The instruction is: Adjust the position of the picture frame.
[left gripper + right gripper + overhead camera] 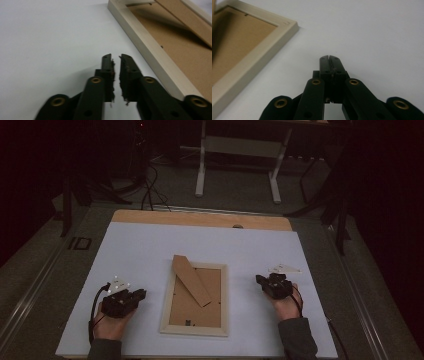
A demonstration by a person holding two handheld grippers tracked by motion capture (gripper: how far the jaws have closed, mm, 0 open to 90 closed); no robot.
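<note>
**Frame face-down, stand flap up, both grippers off it**

Counter white, filling centre of high view, bare wood strip along far edge. Picture frame lying flat at centre of that view, back side up: pale wooden border, brown backing board inside. Long axis running bottom-to-top of high view, slightly tilted, top end leaning left. Stand flap brown, hinged near mid-board, angled toward upper left corner of frame, free end overhanging top edge; looks raised off backing, shadow beneath it in left gripper view.

Progress, judged: early or between steps. Frame placed and untouched at this instant; whatever comes next with backing or flap not yet under way. Small clip at lower edge of backing too small to read.

Left gripper lower left of high view, just beside frame's left rail, apart from it. Fingers nearly clenched, narrow slit between them, nothing held. Right gripper centre right, well apart from frame's right rail. Fingers fully clenched, pressed together, empty.
</note>
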